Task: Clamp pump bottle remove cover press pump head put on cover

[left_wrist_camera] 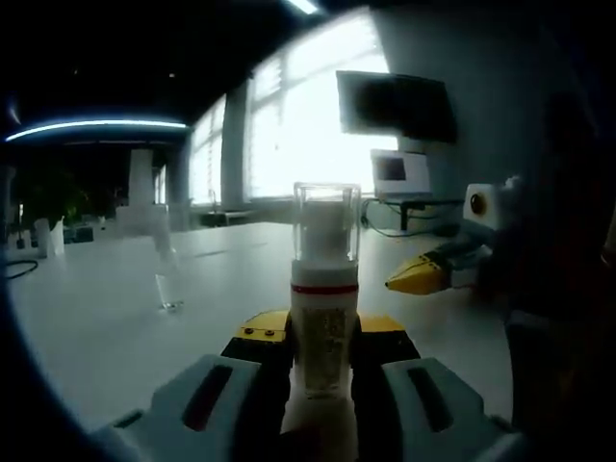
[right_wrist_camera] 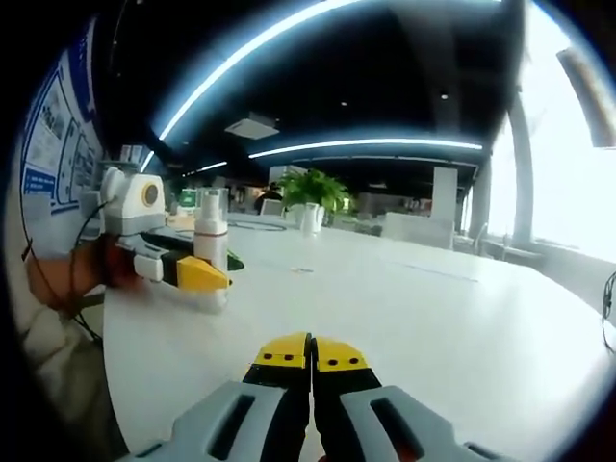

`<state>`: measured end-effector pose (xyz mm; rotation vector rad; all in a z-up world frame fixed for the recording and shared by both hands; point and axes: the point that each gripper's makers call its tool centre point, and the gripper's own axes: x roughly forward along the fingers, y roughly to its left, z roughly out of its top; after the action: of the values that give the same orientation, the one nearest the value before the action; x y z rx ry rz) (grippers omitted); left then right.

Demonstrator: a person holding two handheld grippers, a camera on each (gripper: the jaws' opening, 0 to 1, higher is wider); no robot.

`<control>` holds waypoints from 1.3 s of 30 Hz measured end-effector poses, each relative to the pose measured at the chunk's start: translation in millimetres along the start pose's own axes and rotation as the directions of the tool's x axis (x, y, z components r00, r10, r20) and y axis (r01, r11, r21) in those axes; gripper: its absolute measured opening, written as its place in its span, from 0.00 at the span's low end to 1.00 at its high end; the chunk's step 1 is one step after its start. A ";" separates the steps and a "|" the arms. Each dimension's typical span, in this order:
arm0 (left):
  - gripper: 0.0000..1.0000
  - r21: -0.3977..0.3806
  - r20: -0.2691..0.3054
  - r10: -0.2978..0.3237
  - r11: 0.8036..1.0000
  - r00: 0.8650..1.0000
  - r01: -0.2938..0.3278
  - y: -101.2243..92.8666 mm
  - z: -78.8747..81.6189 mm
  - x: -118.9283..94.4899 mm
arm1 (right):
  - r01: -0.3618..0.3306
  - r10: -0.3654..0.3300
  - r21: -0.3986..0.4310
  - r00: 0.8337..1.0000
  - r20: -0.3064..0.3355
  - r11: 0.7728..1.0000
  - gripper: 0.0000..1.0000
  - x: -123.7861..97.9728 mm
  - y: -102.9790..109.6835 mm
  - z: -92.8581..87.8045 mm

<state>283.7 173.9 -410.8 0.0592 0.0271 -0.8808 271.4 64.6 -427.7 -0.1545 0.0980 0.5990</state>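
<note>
— Where does the job stand?

— Early, by the look of it. The pump bottle [left_wrist_camera: 324,327] stands upright on the white table [left_wrist_camera: 115,318], clamped between the jaws of the left gripper [left_wrist_camera: 322,337], so the first step reads as done. The clear cover [left_wrist_camera: 326,223] sits on top at twelve o'clock, not yet taken off. Removing it, pressing the pump head and capping it again all appear left to do.

— And the tongs themselves?

— The left pair grasps the bottle's lower body, yellow tips pressed against either side. In the right gripper view the same hold shows at about nine o'clock: the bottle [right_wrist_camera: 211,252] in that gripper [right_wrist_camera: 197,274], a hand behind it. The right gripper [right_wrist_camera: 311,354] is clenched on nothing, its yellow tips meeting over bare table, well apart from the bottle. In the left gripper view it [left_wrist_camera: 416,279] waits at about three o'clock.

— Anything else on the table?

— A small clear object [left_wrist_camera: 170,289] at about nine o'clock, too dim to identify.
</note>
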 end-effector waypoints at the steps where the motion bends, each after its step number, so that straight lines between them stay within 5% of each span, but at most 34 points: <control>1: 0.14 -0.003 -0.001 -0.001 1.000 1.000 0.001 -0.4 -0.1 0.0 | -0.001 0.001 0.000 1.000 -0.003 1.000 0.00 0.2 -0.1 -0.5; 20: 0.14 -0.048 0.005 0.038 0.998 0.999 -0.038 8.7 7.9 4.0 | 0.008 -0.008 0.024 1.000 0.015 1.000 0.00 -1.9 -2.8 1.3; 39: 0.14 -0.037 0.014 0.086 0.996 0.996 -0.086 17.1 40.0 48.1 | 0.009 -0.009 0.012 1.000 0.017 1.000 0.00 -0.3 -2.4 1.9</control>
<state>327.5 145.2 -372.5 0.0194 0.0260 -0.7942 272.6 62.8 -425.4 -0.1381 0.0841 0.5908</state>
